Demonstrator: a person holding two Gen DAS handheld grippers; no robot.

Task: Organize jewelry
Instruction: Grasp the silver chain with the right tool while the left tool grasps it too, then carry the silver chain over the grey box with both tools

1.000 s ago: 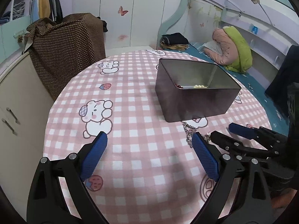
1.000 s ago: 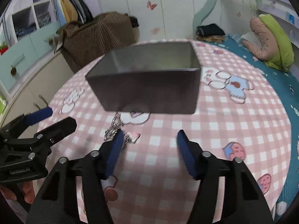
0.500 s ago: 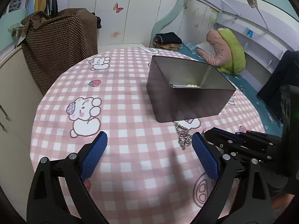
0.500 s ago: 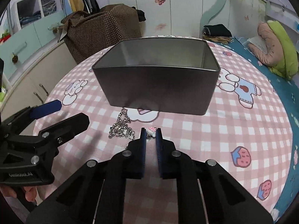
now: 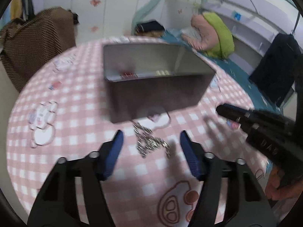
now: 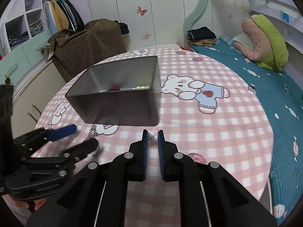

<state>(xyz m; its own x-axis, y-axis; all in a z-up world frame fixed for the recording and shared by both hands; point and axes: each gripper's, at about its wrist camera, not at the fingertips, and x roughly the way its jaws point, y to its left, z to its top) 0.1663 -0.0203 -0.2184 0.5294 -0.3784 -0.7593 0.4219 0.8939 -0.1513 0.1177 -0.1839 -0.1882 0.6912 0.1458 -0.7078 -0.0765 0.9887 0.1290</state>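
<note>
A grey metal box stands on the pink checked table and holds red beads and pale pearls. A silver chain lies in a heap in front of the box, between the open fingers of my left gripper. The chain also shows in the right wrist view. My right gripper is shut on a small pink-and-white charm and holds it above the table, right of the box's near corner.
The round table has a bear-print cloth. A brown dotted bag stands behind the table on the left. A bed with a green and pink cushion runs along the right. The right gripper shows in the left wrist view.
My right gripper closed on the charm and lifted it to the right. My left gripper moved right and forward, narrowed, and now straddles the chain.
</note>
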